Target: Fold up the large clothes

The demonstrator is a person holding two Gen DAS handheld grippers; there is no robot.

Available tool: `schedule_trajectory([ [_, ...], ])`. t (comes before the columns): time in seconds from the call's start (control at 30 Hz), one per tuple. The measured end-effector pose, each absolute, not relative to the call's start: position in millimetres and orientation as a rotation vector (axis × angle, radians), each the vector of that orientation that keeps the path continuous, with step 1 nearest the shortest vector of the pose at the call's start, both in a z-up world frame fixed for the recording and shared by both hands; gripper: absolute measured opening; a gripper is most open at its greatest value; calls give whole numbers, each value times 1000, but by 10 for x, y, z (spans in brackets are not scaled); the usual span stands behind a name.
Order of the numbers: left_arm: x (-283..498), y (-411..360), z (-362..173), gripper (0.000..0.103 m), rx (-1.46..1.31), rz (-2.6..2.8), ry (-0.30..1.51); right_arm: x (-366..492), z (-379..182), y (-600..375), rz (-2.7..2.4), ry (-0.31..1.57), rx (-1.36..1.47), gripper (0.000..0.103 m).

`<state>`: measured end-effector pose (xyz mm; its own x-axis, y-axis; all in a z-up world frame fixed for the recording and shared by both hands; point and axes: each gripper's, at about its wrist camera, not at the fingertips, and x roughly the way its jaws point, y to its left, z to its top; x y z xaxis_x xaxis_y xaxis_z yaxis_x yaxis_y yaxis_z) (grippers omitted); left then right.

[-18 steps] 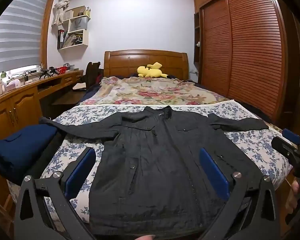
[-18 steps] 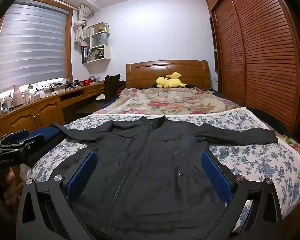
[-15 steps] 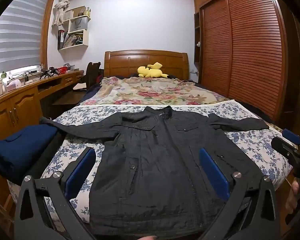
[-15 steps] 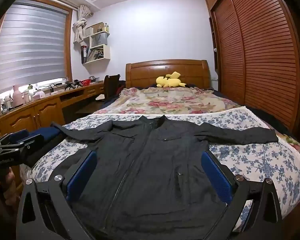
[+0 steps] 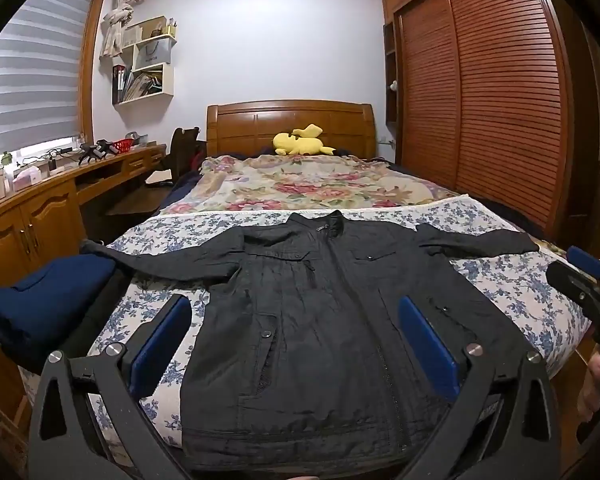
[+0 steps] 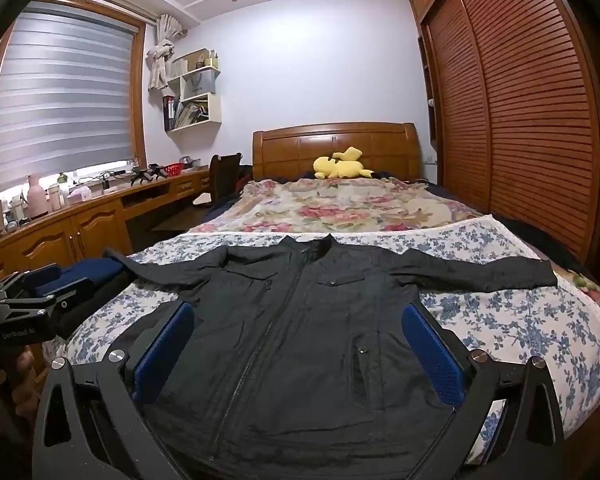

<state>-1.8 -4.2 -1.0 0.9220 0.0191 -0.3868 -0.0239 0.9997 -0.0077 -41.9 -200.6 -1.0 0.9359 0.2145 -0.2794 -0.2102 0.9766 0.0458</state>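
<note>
Black jacket (image 5: 312,312) flat on bed (image 5: 512,276) — unfolded.

A black jacket (image 5: 312,312) lies flat and face up on the bed, ahead of and below both wide-open claws — collar at the far end, hem nearest them. Its front is zipped shut, with two buttoned chest pockets and lower pockets showing. Both sleeves are stretched straight out sideways — the cloth is finely creased. From the right claw's view the jacket (image 6: 300,340) fills the gap between the fingers.
</note>
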Motion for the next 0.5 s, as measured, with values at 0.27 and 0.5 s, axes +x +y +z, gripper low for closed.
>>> schedule_trajectory([
  [0.27,-18,-55,6,103,-12,21,398,-416,-22,-2002,218,282,11,103],
  [0.5,-26,-56,8,103,-12,17,396,-396,-29,-2000,220,288,11,103],
])
